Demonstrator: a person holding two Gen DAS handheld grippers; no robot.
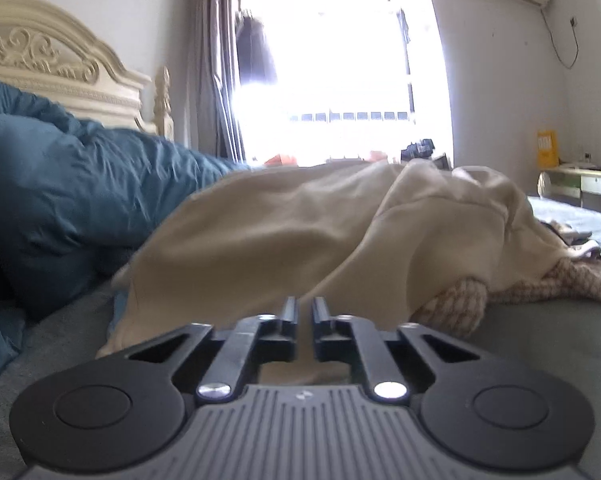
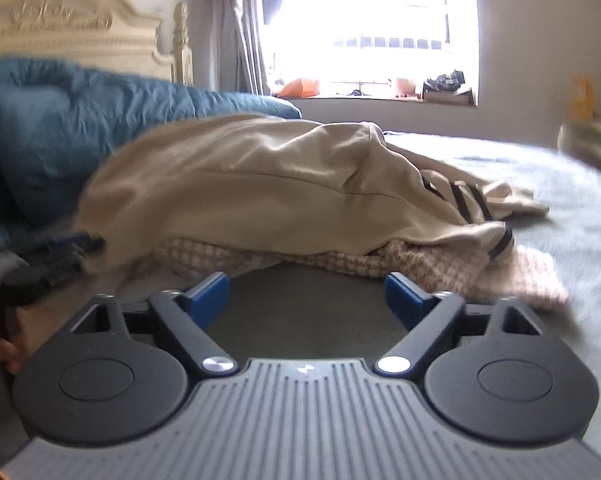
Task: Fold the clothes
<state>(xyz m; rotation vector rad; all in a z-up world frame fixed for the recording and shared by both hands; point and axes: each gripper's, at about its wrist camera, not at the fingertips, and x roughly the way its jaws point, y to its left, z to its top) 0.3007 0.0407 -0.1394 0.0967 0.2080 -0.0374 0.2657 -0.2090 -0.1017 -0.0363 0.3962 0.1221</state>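
Note:
A beige garment (image 1: 300,220) (image 2: 240,184) lies crumpled on the grey bed sheet (image 1: 540,340) (image 2: 560,208). It rests on a pink-and-white checked garment (image 1: 452,308) (image 2: 420,268) and a cream garment with black stripes (image 2: 468,196). My left gripper (image 1: 305,306) has its black fingers pressed together on the near edge of the beige garment. In the right wrist view it shows blurred at the cloth's left corner (image 2: 68,248). My right gripper (image 2: 306,284) stands open, blue pads apart over bare sheet, just short of the checked garment.
A bunched blue duvet (image 1: 60,180) (image 2: 80,120) fills the left side below a cream carved headboard (image 1: 60,60). A bright window (image 1: 340,60) is behind the pile. A small desk (image 1: 580,184) stands far right. A person's hand (image 2: 4,352) shows at the left edge.

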